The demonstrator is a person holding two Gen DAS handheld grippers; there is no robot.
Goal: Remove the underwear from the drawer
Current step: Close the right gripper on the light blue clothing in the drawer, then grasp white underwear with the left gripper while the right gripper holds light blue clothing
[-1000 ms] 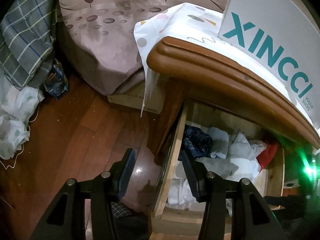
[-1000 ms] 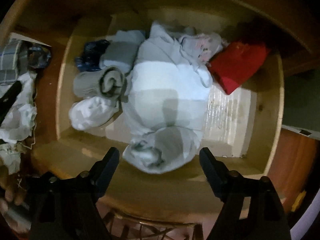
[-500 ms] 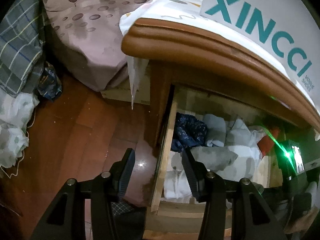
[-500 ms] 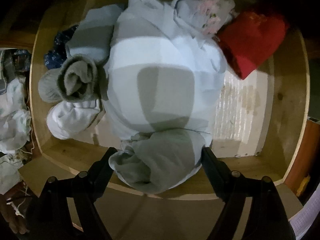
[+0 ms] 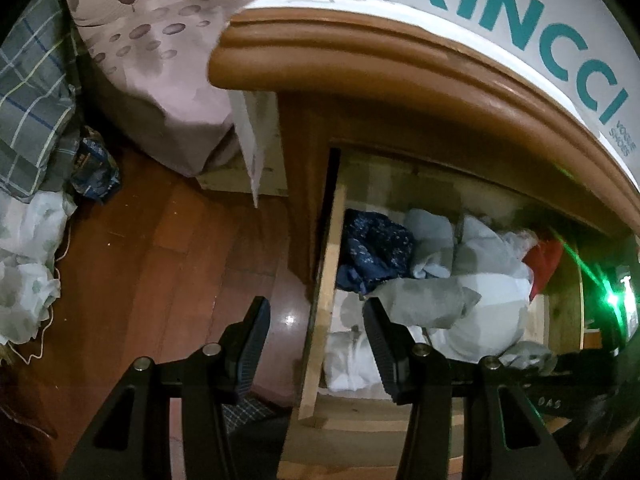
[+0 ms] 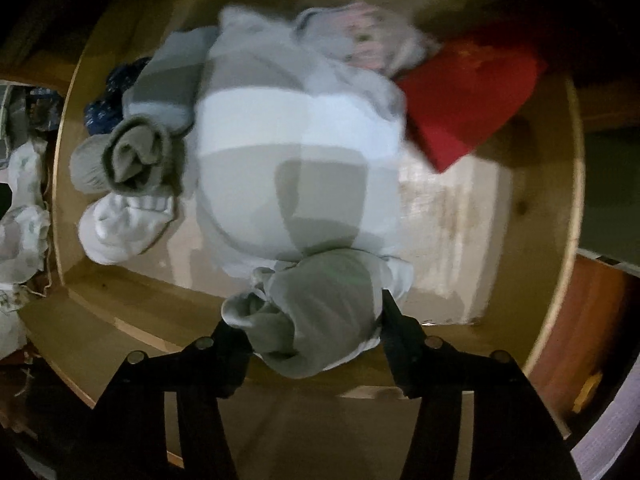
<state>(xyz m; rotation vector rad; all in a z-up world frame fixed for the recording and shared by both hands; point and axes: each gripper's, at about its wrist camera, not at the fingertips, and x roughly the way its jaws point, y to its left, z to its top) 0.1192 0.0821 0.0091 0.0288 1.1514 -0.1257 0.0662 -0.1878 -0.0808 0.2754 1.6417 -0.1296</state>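
- Left wrist view: the left gripper [image 5: 316, 330] is hanging with its jaws parted and empty, straddling the side wall of the open drawer [image 5: 326, 280]. Compared with a moment ago it is sitting a little lower and nearer the drawer; its jaw gap is unchanged. Inside are lying a dark blue garment [image 5: 374, 252], pale grey and white laundry and a red item [image 5: 546, 260]. The right gripper is showing only as a dark shape at the lower right.
- Right wrist view: the right gripper [image 6: 316, 334] is pointing straight down into the drawer [image 6: 560, 208], and its jaws have just been closing; they are now pinching the grey bundled underwear [image 6: 320, 312] at the near end of the large grey-and-white pile [image 6: 296, 168]. Earlier they were standing wide on either side of it.
- The underwear is still lying in the drawer, so the grasp looks made and the lift-out is judged next.
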